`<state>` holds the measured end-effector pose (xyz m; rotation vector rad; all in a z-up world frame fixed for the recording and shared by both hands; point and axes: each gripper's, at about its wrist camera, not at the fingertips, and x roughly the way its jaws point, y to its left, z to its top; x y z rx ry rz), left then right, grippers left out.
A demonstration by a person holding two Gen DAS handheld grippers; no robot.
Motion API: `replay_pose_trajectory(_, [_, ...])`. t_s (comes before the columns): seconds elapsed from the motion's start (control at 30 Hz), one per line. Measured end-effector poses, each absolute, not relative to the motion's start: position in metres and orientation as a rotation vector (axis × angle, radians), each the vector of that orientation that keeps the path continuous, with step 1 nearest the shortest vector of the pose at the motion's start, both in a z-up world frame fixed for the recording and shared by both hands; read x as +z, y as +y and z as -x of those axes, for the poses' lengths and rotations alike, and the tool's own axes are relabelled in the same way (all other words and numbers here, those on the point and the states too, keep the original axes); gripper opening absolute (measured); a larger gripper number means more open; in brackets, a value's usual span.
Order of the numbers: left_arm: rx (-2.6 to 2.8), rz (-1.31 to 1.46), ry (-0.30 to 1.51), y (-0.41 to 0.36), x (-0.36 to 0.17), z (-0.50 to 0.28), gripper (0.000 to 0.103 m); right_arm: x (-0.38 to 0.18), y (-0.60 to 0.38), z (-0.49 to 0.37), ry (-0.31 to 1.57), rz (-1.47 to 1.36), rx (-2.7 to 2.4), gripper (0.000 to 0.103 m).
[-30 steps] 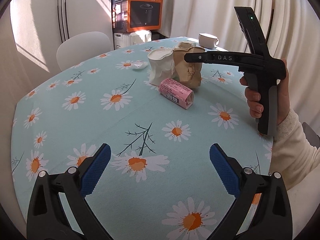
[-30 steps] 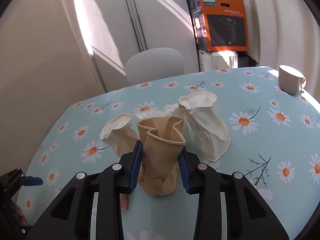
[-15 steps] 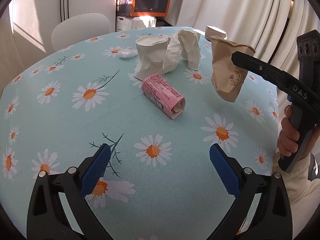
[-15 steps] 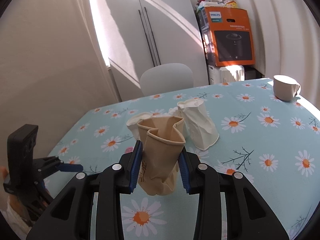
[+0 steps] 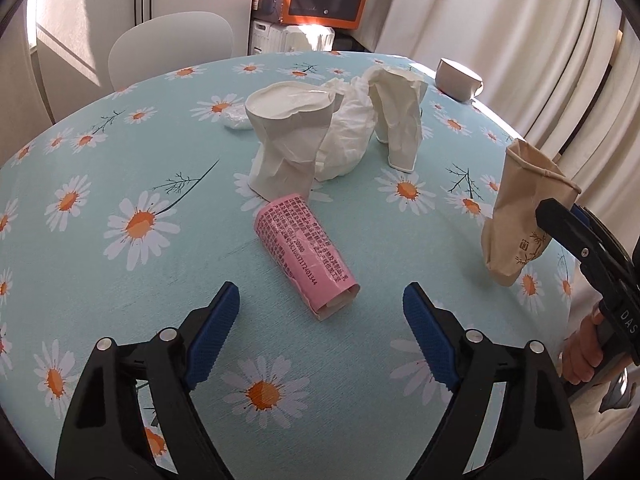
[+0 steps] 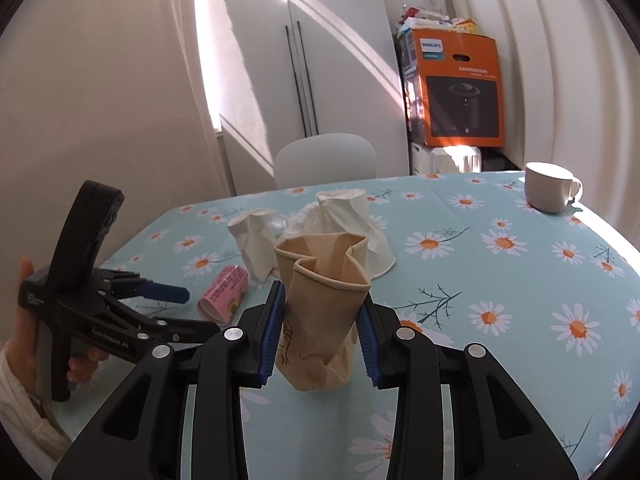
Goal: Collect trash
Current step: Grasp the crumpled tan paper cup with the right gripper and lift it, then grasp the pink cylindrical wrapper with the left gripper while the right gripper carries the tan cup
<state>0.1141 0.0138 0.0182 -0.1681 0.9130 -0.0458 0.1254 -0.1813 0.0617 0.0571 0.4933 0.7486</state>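
Note:
My right gripper (image 6: 320,332) is shut on a crumpled brown paper cup (image 6: 320,312) and holds it above the table; the cup also shows at the right of the left wrist view (image 5: 516,220). My left gripper (image 5: 320,332) is open and empty, just short of a pink roll (image 5: 306,256) lying on the daisy tablecloth (image 5: 120,280). Behind the roll stand two crushed white paper cups (image 5: 292,140) (image 5: 400,120) with a crumpled white tissue (image 5: 348,136) between them. The left gripper also shows in the right wrist view (image 6: 168,300).
A white mug (image 6: 550,192) stands at the table's far right. A small white wad (image 5: 236,120) lies behind the left cup. A white chair (image 6: 326,160) and an orange box (image 6: 460,92) are beyond the table.
My right gripper has lifted the brown cup away from the white cups, back and toward the right. My left gripper has moved forward toward the pink roll, still open.

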Motion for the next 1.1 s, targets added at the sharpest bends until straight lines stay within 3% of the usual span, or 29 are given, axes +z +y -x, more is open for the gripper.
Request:
replay_pose_trajectory(0.03, [-0.036,0.163,0.913,0.015,0.018,-0.117,0.065,0.061,-0.184,-0.126,0.491,-0.059,0.751,0.033])
replay_pose_trajectory(0.07, [-0.049,0.16,0.903,0.014,0.018,-0.118,0.047,0.061,-0.185,-0.126,0.488,-0.063,0.752,0.033])
replay_pose_trajectory(0.13, [-0.076,0.178,0.913,0.013,0.017,-0.119,0.031,0.06,-0.192,-0.126,0.477,-0.076,0.743,0.033])
replay_pose_trajectory(0.17, [-0.058,0.149,0.911,0.011,0.017,-0.119,0.028,0.061,-0.194,-0.127,0.473,-0.086,0.737,0.033])
replay_pose_trajectory(0.53, [-0.106,0.041,0.878,-0.007,0.029,-0.088,0.028,0.06,-0.217,-0.128,0.541,-0.167,0.655,0.033])
replay_pose_trajectory(1.1, [-0.137,-0.036,0.752,-0.004,0.049,-0.01,0.028,0.09,-0.168,-0.048,0.469,-0.06,0.66,0.033])
